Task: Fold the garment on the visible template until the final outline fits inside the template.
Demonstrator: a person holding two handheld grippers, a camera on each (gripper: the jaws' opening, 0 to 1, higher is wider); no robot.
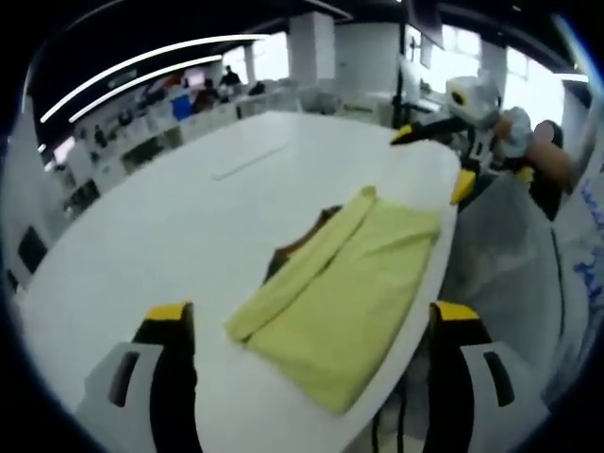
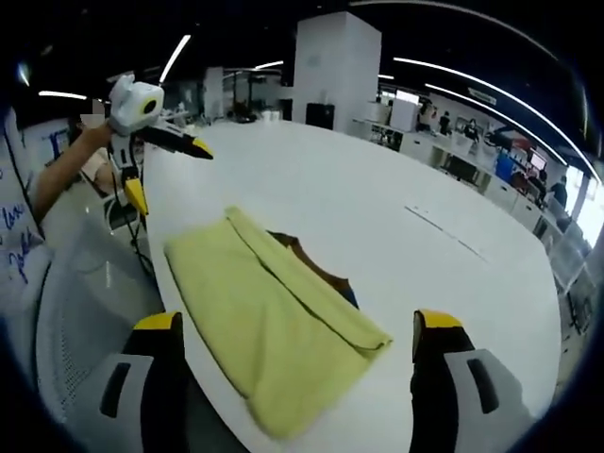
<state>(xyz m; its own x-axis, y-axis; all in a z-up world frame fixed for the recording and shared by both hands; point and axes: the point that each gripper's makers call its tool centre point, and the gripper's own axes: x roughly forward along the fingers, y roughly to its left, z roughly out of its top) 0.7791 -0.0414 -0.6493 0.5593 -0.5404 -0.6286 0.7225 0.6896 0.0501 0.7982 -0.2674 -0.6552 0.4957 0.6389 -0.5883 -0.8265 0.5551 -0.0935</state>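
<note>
A yellow garment (image 1: 344, 297) (image 2: 260, 316) lies folded flat on the white table (image 1: 170, 226) (image 2: 377, 198), close to its curved edge. One long strip of it is turned over along the side. A brown template (image 1: 300, 243) (image 2: 316, 264) peeks out from under that side. My left gripper (image 1: 311, 316) (image 2: 168, 174) is open and raised, with the garment beyond its jaws. My right gripper (image 2: 294, 323) (image 1: 434, 159) is also open and holds nothing. Both grippers hang above the table's edge at opposite ends of the garment.
The table edge (image 1: 444, 245) (image 2: 160, 245) runs right beside the garment, with a grey mesh chair (image 2: 80, 302) (image 1: 510, 255) just off it. A thin flat strip (image 1: 247, 160) (image 2: 444, 231) lies farther out on the table. Office desks and people stand far behind.
</note>
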